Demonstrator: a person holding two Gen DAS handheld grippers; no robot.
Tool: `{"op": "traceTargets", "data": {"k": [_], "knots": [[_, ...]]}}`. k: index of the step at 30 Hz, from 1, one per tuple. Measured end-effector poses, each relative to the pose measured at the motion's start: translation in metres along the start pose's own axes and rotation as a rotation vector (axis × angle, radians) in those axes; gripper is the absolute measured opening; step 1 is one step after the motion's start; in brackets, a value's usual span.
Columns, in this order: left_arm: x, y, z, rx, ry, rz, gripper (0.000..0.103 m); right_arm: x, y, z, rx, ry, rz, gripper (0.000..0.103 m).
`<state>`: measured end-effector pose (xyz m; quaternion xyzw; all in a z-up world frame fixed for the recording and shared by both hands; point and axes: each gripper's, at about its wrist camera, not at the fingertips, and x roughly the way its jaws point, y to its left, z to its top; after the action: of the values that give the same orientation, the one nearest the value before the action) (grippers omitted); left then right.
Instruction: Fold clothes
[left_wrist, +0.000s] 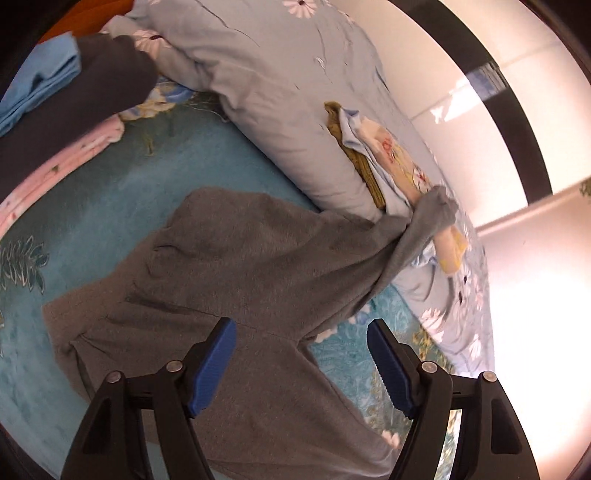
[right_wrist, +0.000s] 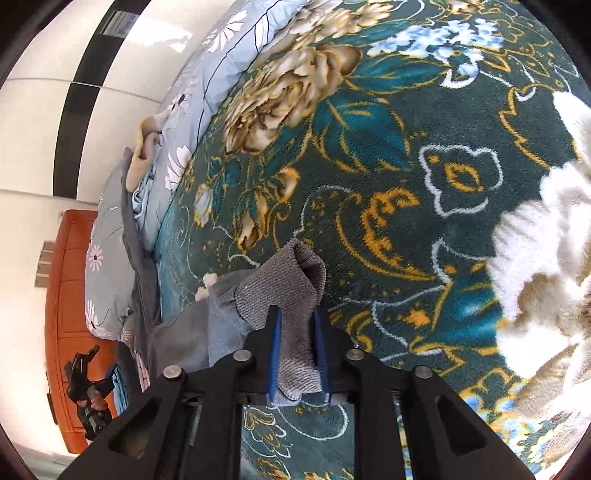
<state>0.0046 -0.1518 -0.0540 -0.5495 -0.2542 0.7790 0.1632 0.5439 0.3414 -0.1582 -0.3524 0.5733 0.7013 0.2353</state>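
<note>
Grey trousers lie spread on the teal floral blanket. One leg runs up to the right and drapes over a small stack of folded clothes. My left gripper is open and empty, hovering above the crotch area of the trousers. In the right wrist view my right gripper is shut on a grey ribbed cuff of the trousers, held just above the blanket. The left gripper shows small at the lower left of that view.
A light-blue floral duvet is bunched along the far side. Folded blue, dark and pink garments are piled at the upper left. An orange wooden headboard and a white wall lie beyond the bed.
</note>
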Motion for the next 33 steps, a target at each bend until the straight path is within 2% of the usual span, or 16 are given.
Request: {"op": "traceTargets", "data": {"k": [3, 5, 8, 14, 20, 23, 26, 28, 33], "knots": [[0.000, -0.003, -0.003, 0.015, 0.008, 0.040, 0.077, -0.009, 0.013, -0.001, -0.050, -0.021, -0.018, 0.005], [0.002, -0.006, -0.003, 0.034, 0.018, 0.070, 0.077, -0.017, 0.025, -0.002, -0.096, -0.046, -0.025, 0.004], [0.004, -0.007, -0.005, 0.047, 0.027, 0.074, 0.077, -0.031, 0.032, -0.001, -0.136, -0.089, -0.062, 0.003], [0.008, -0.005, -0.006, 0.043, 0.059, 0.094, 0.077, -0.016, 0.002, -0.016, -0.079, -0.040, -0.207, 0.003], [0.013, -0.005, -0.003, 0.056, 0.050, 0.140, 0.077, -0.018, -0.001, -0.014, -0.033, -0.032, -0.197, 0.005], [0.022, -0.004, 0.001, 0.057, 0.046, 0.195, 0.077, -0.028, 0.016, -0.001, -0.051, -0.063, -0.232, 0.006], [0.036, -0.003, 0.007, 0.054, 0.014, 0.264, 0.077, -0.040, 0.038, 0.018, -0.080, -0.155, -0.284, 0.021], [0.049, -0.002, 0.010, 0.055, 0.002, 0.327, 0.077, -0.038, 0.063, 0.031, -0.105, -0.202, -0.281, 0.024], [0.082, 0.011, 0.021, 0.043, -0.013, 0.449, 0.077, 0.043, 0.170, 0.053, -0.255, -0.143, -0.173, 0.025]]}}
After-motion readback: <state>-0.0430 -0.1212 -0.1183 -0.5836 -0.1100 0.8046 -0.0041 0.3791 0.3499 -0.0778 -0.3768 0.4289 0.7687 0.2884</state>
